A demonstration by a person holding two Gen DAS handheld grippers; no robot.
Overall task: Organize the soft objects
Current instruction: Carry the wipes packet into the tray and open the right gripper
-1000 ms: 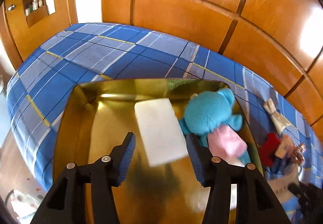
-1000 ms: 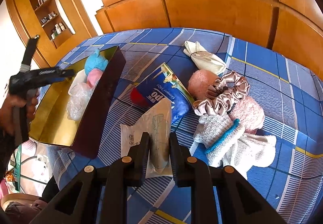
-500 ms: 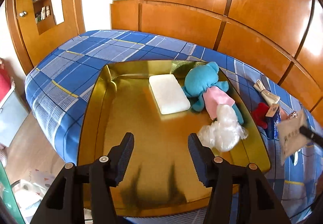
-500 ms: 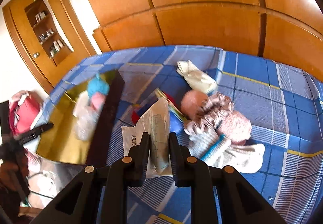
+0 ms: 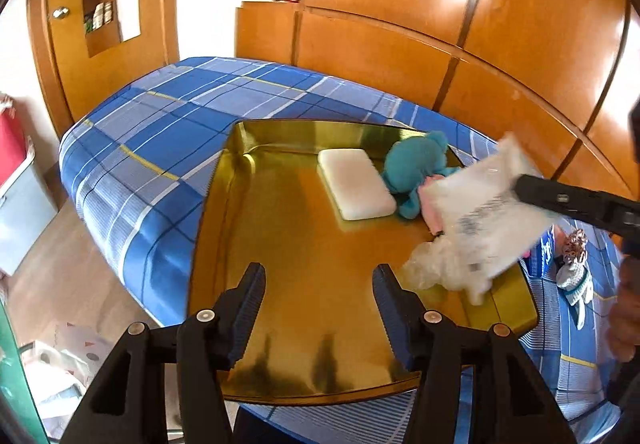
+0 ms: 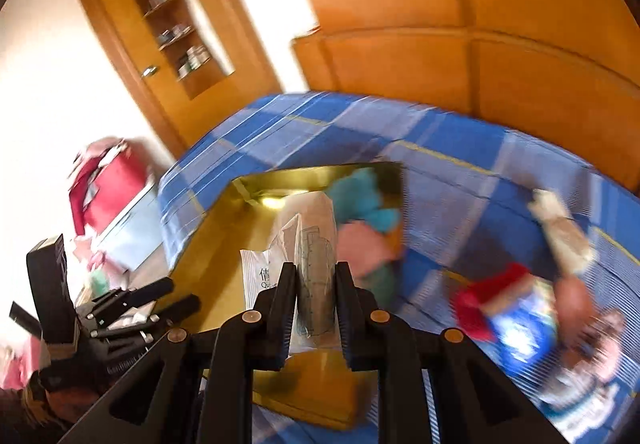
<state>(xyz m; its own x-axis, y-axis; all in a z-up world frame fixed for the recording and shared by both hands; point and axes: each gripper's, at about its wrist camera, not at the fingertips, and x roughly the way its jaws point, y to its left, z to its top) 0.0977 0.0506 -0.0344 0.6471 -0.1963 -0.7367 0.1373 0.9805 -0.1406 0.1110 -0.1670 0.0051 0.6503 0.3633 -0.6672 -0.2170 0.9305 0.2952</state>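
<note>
Right gripper [image 6: 316, 276] clamped on a clear plastic packet [image 6: 310, 244], held in the air above the gold tray [image 5: 224, 203]; left gripper [image 5: 318, 288] spread apart with nothing between its pads.

Seen from the left wrist: packet [image 5: 488, 211] hanging over the tray's right side, above a crumpled clear bag [image 5: 432, 268]. Inside the tray, toward the far end: a white foam block [image 5: 354, 183], just beside a teal plush toy [image 5: 416, 163] with something pink [image 5: 430, 199] under it. Tray resting on a blue plaid bed cover [image 5: 160, 123], wooden panelling behind. Outside the tray, to the right on the cover: a knitted white and teal piece [image 5: 576, 276]. Blurred in the right wrist view: a red and blue packet [image 6: 504, 304] and a cream cloth bundle [image 6: 560, 224] on the cover.
</note>
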